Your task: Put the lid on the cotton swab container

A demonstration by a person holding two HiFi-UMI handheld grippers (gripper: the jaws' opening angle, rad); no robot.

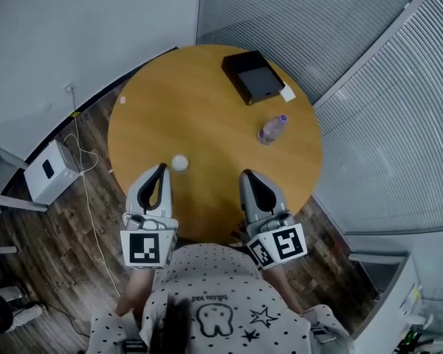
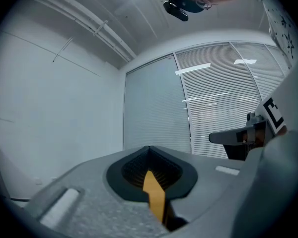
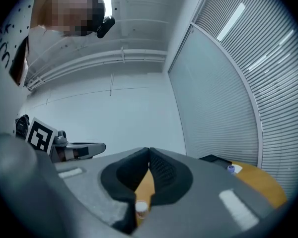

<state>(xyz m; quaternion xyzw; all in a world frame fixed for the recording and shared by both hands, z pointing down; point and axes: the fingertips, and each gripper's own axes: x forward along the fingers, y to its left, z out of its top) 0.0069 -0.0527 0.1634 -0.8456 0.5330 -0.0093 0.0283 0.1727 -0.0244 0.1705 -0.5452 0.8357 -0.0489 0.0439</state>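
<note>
Both pairs of jaws were pressed together on nothing, the left gripper (image 1: 161,168) and right gripper (image 1: 246,174) held at the near edge of the round wooden surface (image 1: 207,102). A small white round piece (image 1: 179,162) lay just beside the left jaws. A clear container (image 1: 272,129) lay on its side farther off, near a black box (image 1: 252,77)

The cotton swab container (image 1: 272,129) is a small clear cylinder with a bluish end, packed with pale contents. It sits on the right part of the round wooden table (image 1: 199,102); whether it stands or lies cannot be told. The lid (image 1: 179,162), a small white round piece, rests on the table toward the near edge, well apart from the container.
</note>
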